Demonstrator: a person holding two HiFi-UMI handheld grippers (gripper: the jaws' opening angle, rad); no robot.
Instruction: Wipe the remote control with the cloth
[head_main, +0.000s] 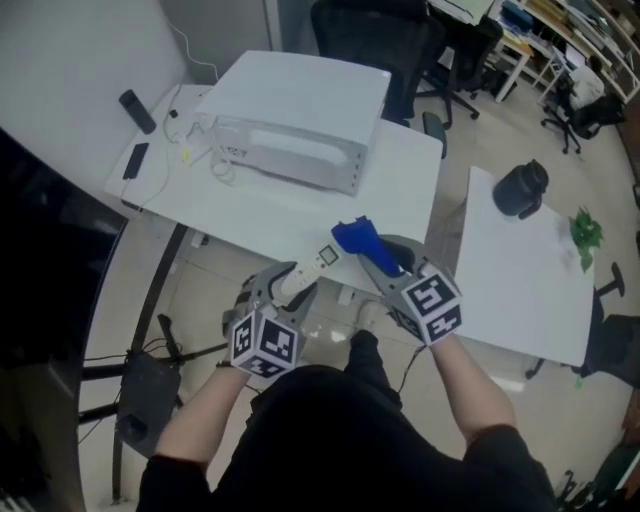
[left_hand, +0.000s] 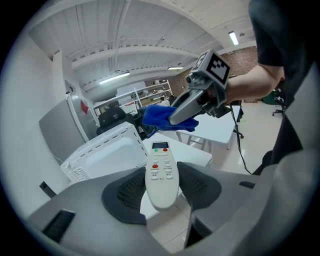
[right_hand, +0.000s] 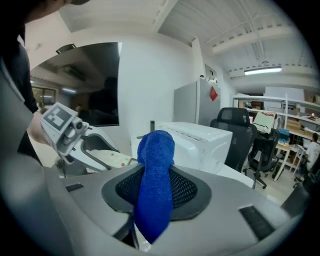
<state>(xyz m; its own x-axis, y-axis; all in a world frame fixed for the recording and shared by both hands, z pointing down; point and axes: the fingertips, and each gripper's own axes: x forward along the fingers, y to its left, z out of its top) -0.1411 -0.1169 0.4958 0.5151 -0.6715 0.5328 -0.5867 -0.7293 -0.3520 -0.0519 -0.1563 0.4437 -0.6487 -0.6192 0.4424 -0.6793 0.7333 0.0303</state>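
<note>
Your left gripper (head_main: 296, 283) has its jaws closed on the two sides of the white remote control (left_hand: 161, 172), which lies with the buttons up. Your right gripper (head_main: 378, 258) pinches the blue cloth (right_hand: 155, 185) between its pads, and the cloth sticks out at both ends. You hold both in the air at the near edge of the white table (head_main: 400, 195). The cloth is just beside the far end of the remote control. A white microwave oven (head_main: 295, 120) stands on the table.

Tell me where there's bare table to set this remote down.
Free: the left table's near strip, between the microwave and its front edge; the right table's middle, this side of the black object and green sprig. Crowded: the left table's far-left end, with black devices and cables.
</note>
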